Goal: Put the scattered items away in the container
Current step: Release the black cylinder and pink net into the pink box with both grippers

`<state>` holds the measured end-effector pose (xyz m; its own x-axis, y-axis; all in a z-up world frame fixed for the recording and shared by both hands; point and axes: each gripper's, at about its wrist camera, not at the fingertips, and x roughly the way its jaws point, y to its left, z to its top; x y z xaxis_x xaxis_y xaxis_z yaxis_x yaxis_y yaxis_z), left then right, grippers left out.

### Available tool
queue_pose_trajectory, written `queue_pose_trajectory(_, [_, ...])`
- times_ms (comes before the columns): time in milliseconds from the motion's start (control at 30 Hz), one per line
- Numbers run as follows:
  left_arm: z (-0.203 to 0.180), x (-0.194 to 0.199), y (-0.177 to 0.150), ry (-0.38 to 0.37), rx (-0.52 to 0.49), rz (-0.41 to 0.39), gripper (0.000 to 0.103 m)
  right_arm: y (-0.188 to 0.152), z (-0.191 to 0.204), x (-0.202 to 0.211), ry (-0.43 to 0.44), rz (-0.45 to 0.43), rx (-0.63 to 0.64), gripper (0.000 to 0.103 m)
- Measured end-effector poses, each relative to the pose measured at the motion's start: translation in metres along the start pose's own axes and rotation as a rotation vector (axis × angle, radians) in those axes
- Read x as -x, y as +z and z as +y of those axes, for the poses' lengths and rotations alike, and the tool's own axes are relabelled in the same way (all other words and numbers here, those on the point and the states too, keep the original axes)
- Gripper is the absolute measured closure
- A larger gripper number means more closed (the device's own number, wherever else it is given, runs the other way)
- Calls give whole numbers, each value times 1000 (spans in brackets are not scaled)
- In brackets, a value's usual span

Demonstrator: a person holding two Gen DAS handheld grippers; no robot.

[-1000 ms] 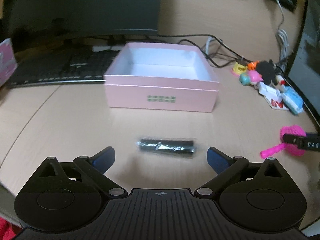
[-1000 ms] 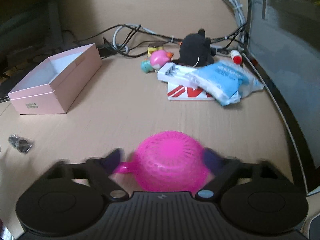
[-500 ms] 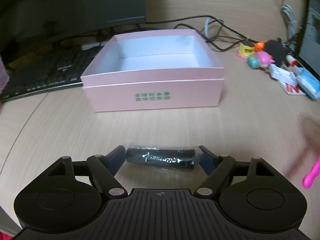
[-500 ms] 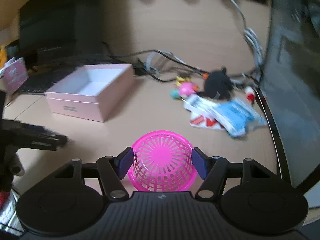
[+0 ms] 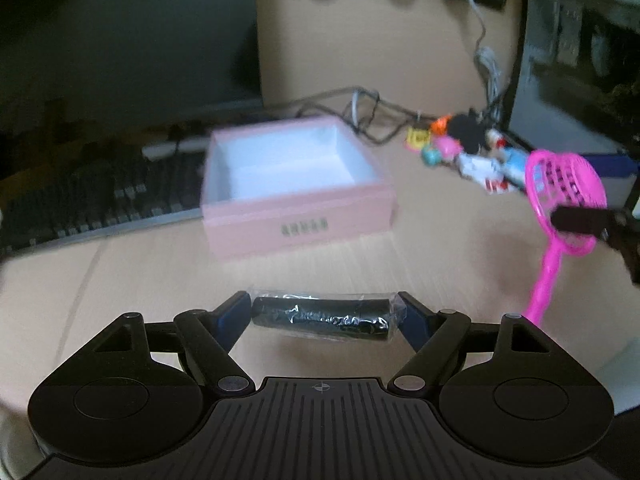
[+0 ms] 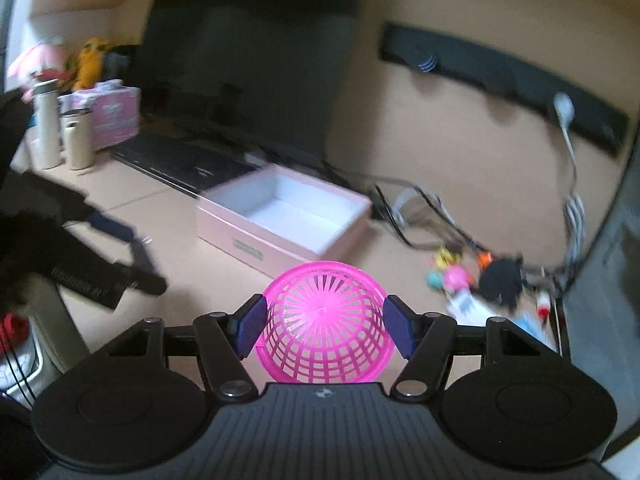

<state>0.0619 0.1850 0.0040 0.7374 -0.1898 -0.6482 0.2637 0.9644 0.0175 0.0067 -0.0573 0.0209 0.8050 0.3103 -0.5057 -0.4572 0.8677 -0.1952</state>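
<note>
My left gripper (image 5: 324,310) is shut on a black cylinder in clear wrap (image 5: 322,316) and holds it above the desk, in front of the open pink box (image 5: 296,216). My right gripper (image 6: 324,326) is shut on a pink mesh strainer (image 6: 324,328) and holds it in the air, to the right of the box (image 6: 280,236). The strainer also shows in the left wrist view (image 5: 564,204), with its handle hanging down. The left gripper shows blurred at the left of the right wrist view (image 6: 116,236).
A black keyboard (image 5: 92,196) and a dark monitor (image 5: 128,40) stand behind the box. A heap of small toys and packets (image 5: 472,152) and cables (image 5: 360,108) lies at the back right. Two bottles (image 6: 64,132) and a pink carton (image 6: 112,116) stand far left.
Both grippers have lifted their objects off the desk. The left one closed on the black cylinder and raised it; the right one raised the pink strainer higher and swung left toward the box.
</note>
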Motion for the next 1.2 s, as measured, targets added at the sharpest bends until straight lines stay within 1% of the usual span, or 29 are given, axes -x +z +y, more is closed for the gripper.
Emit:
queue_pose_trajectory(67, [10,-3,11,-7,3,-28,20,10,8,3,-10,-9,7,39])
queue_pose_trajectory(233, [26,-32,51,-22,-10,-84,20,28,12,5,-42,-20,24,39])
queue_pose_trajectory(367, [32,-58,95,6,-38,-180,18,39,3,10,-81,-66,51,39])
queue_pose_trajectory(433, [38,-73,115,21,-13,-214,4,42,-2,9,-99,-82,56,39])
queue_pose_trajectory(533, [50,-83,131,37,68,-239,4,45,-12,2,-109,-93,66,39])
queue_pose_trajectory(600, [54,-79,128,48,120,-243,2,48,-20,-6,-104,-95,70,39])
queue_pose_trajectory(667, [56,-75,114,75,143,-218,2,52,-26,-17,-91,-96,69,39])
queue_pose_trajectory(700, [57,-73,103,96,154,-197,2,54,-29,-24,-81,-94,69,39])
queue_pose_trajectory(767, [58,-69,77,135,209,-136,1,61,-34,-43,-58,-89,82,39])
queue_pose_trajectory(867, [55,-62,38,123,297,-40,1,78,-39,-80,-4,-87,102,39])
queue_pose_trajectory(967, [43,-57,10,124,354,26,0,103,-39,-125,38,-105,91,38])
queue_pose_trajectory(1000, [40,-55,3,128,368,41,0,110,-38,-140,41,-113,81,35])
queue_pose_trajectory(1033, [38,-53,-3,134,382,54,0,116,-36,-156,51,-113,64,21])
queue_pose_trajectory(1067, [35,-53,-7,139,394,68,0,121,-33,-173,73,-102,42,16])
queue_pose_trajectory(1133, [31,-53,-10,139,407,89,0,123,-28,-191,135,-74,-15,15])
queue_pose_trajectory(1200, [26,-52,-13,138,415,98,0,116,-22,-199,229,-23,-88,14])
